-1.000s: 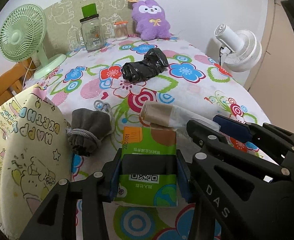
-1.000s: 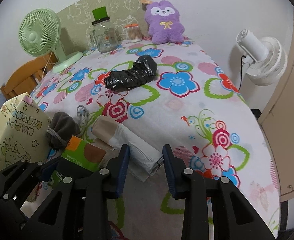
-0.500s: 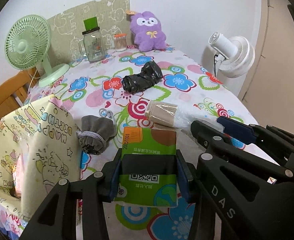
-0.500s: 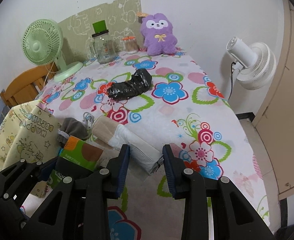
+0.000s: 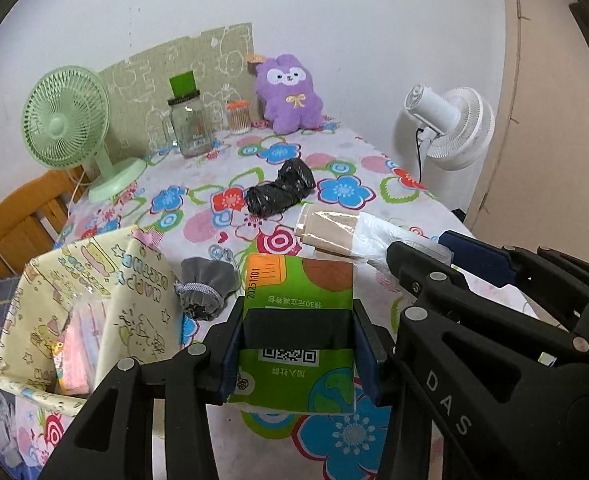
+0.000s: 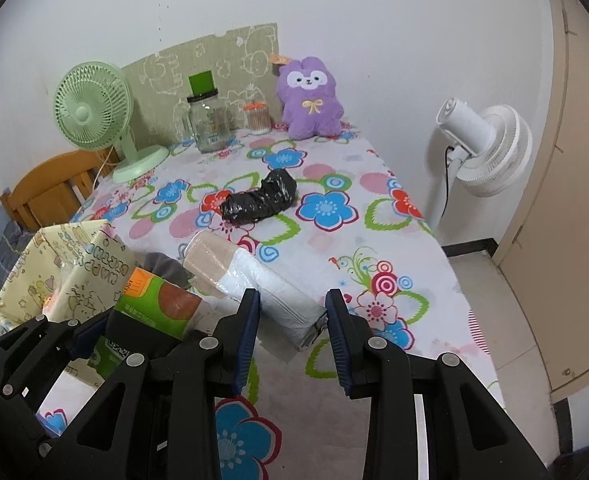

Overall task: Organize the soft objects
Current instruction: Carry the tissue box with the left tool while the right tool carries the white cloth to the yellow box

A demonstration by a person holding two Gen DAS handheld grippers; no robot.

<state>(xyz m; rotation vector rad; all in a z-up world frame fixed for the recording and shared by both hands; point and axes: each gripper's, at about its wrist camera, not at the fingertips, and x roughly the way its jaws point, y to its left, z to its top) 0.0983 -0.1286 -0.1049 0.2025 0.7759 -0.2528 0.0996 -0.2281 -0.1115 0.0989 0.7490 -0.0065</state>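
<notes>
My left gripper point(image 5: 298, 332) is shut on a green tissue pack point(image 5: 298, 280), held off the flowered tablecloth point(image 5: 346, 192). My right gripper point(image 6: 292, 320) is shut on the near end of a beige and white roll in clear wrap point(image 6: 246, 276), which hangs above its shadow. A yellow fabric basket point(image 5: 134, 280) stands at the left with pink packets inside. Beside it lies a grey drawstring pouch point(image 5: 206, 288). A black crumpled bag point(image 5: 280, 194) lies mid-table and a purple plush point(image 5: 288, 94) sits at the back. The tissue pack point(image 6: 154, 304) also shows at the left of the right wrist view.
A green desk fan point(image 5: 66, 120), a glass jar point(image 5: 188, 128) and a small cotton-swab jar point(image 5: 238, 118) stand along the back wall. A white floor fan point(image 6: 486, 148) stands off the table's right edge. A wooden chair point(image 6: 50, 192) is at the far left.
Both grippers have risen and drawn back with the tissue pack and the roll still in them. The table looks farther away, and the basket's inside has come into view.
</notes>
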